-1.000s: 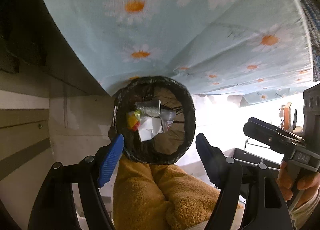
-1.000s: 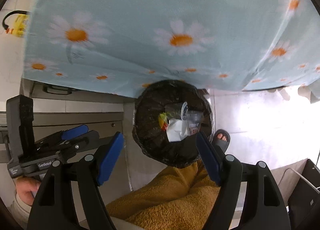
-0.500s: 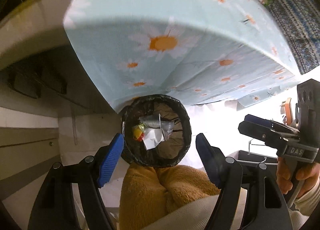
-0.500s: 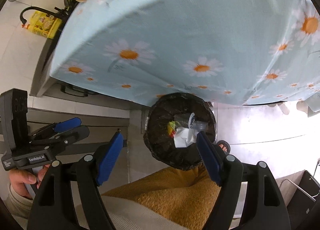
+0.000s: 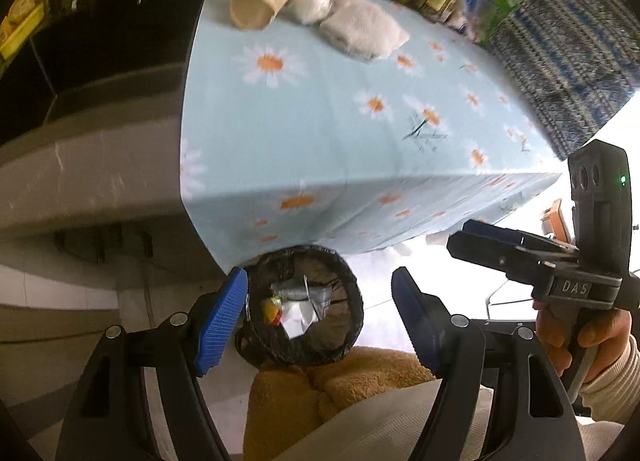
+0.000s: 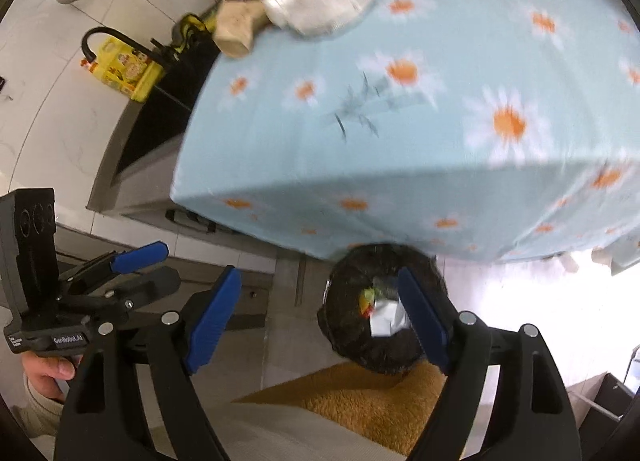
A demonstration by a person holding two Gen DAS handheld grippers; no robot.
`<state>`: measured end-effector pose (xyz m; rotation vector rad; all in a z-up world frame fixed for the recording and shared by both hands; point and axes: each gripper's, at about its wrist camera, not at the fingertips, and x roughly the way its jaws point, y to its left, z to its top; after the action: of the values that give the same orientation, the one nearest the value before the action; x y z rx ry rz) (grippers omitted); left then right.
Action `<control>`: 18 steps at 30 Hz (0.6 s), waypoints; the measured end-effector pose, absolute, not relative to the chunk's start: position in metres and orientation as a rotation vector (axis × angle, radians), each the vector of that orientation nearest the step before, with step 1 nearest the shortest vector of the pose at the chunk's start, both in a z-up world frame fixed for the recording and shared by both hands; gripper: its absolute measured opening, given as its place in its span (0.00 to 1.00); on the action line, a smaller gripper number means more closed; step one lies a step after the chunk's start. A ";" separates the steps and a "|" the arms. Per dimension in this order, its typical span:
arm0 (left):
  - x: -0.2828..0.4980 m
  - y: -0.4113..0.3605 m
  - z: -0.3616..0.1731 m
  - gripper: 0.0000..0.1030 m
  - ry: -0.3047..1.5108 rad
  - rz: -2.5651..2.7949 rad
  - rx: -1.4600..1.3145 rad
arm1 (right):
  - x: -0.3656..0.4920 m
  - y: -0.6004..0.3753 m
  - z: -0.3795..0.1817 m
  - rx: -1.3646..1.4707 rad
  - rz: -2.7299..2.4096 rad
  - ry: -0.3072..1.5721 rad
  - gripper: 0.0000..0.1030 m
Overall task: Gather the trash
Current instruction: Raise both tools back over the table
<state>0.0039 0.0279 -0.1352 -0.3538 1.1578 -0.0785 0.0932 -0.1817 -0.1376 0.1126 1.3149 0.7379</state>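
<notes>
The desk [image 5: 328,121], draped in a daisy cloth, is the landmark. At its far end lie a grey folded cloth [image 5: 362,33] and a tan crumpled piece [image 5: 256,9]. Below its near edge stands the black-lined bin [image 5: 304,309], wrappers [image 5: 298,307] inside. Above the bin, the left hand-held gripper [image 5: 320,321] gapes empty; the right hand-held gripper [image 6: 320,321] is opening, holding nothing.

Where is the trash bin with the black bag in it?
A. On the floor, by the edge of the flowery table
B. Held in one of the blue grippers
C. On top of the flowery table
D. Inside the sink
A. The bin stands on the floor below the edge of the daisy tablecloth, with wrappers inside it, and neither gripper holds it.
</notes>
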 end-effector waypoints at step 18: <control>0.018 0.067 -0.081 0.70 1.022 -0.037 -0.313 | 0.136 -0.172 -0.052 0.099 0.708 1.095 0.79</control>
<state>0.0183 0.0674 -0.0810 -0.3130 1.0219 -0.0366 0.1358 -0.1722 -0.0518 0.0992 1.0946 0.7083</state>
